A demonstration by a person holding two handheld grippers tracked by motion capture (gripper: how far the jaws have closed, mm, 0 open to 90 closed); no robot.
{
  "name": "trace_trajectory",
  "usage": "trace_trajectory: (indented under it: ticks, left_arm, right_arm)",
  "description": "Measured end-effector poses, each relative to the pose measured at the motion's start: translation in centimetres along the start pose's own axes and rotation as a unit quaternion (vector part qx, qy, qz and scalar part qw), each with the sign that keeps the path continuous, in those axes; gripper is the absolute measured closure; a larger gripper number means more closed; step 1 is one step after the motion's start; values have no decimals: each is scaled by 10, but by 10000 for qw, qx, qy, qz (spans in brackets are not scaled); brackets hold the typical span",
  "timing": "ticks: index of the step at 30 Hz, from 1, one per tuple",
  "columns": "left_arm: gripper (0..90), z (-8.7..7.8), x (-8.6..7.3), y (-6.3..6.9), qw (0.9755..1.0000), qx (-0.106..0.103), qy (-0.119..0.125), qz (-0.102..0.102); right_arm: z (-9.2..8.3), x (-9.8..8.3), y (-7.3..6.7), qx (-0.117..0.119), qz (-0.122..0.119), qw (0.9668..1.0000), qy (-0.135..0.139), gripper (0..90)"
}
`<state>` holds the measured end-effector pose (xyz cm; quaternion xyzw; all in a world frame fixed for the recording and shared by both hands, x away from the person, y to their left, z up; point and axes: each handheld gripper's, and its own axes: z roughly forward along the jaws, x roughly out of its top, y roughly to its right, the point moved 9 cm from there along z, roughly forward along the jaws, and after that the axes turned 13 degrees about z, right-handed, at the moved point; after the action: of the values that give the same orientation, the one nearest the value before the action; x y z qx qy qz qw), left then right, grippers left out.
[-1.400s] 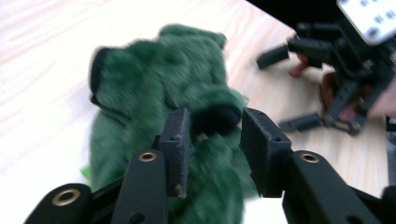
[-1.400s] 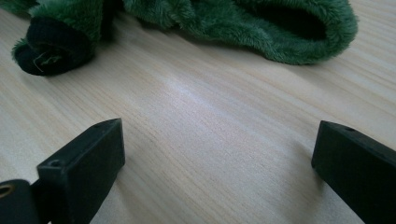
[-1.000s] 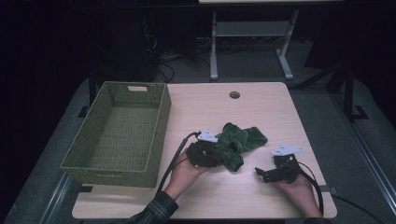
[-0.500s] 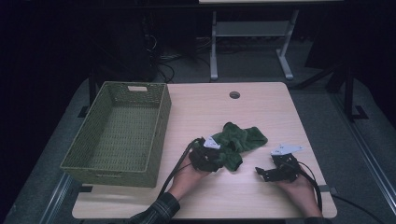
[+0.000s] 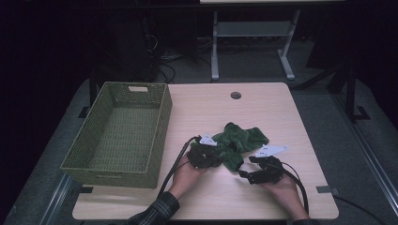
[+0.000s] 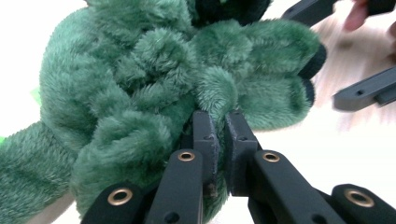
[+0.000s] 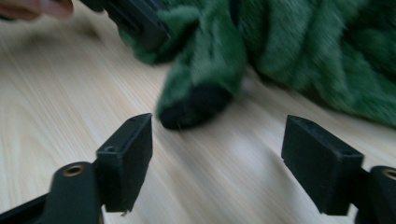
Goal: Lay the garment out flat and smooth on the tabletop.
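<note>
Jaws of the left gripper (image 6: 219, 135) have just been closing and now pinch a fold of the green fleece cloth (image 5: 237, 143) between their 2 pads; in the left gripper view the plush pile bulges over and around both black jaws. In the high view this left gripper (image 5: 205, 154) sits at the near left edge of the cloth, with the left hand (image 5: 185, 177) behind it and a plaid sleeve (image 5: 157, 213) at the near table edge.

Far to the left stands a green wicker basket (image 5: 162, 140), well apart from the cloth.

The cloth lies crumpled on the wooden table (image 5: 211, 112), near the middle and slightly right, between the 2 grippers.

Right of it, the right gripper (image 5: 246, 171) points at the cloth's near right corner. Its jaws have just been closing, yet they stand apart with bare tabletop between them; in the right gripper view (image 7: 217, 158) a dark-edged fold of the cloth (image 7: 201, 88) lies just beyond the pads, untouched. The right hand (image 5: 284, 190) holds it from the near side.
</note>
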<state>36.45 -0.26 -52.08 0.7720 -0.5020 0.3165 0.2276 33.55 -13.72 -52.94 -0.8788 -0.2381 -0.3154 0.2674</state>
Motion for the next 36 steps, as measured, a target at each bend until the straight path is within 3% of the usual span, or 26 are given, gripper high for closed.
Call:
trace_trajectory:
  ticks: [8, 14, 19, 24, 33, 36]
  left_arm:
    - [856, -13, 10, 3, 9995, -158, 262, -39]
    - [856, -24, 16, 4, 9986, -236, 464, -43]
    - [857, -43, 18, -5, 9975, -158, 687, -106]
    - [857, -55, 14, -12, 9967, -75, 769, -244]
    - [858, -60, -2, -12, 9974, -34, 620, -353]
    - [861, -60, -13, -14, 9973, -5, 534, -508]
  right_arm:
    - [18, 3, -10, 94, -55, 9999, -82, 436]
    - [19, 7, -12, 41, -172, 9998, 18, 735]
    - [7, 11, -2, -114, -305, 9994, 153, 774]
    - [-7, 11, 10, -214, -250, 9992, 210, 773]
    - [-35, 4, 24, -371, -101, 9987, 323, 773]
    - [-44, -6, 38, -465, 63, 9986, 224, 771]
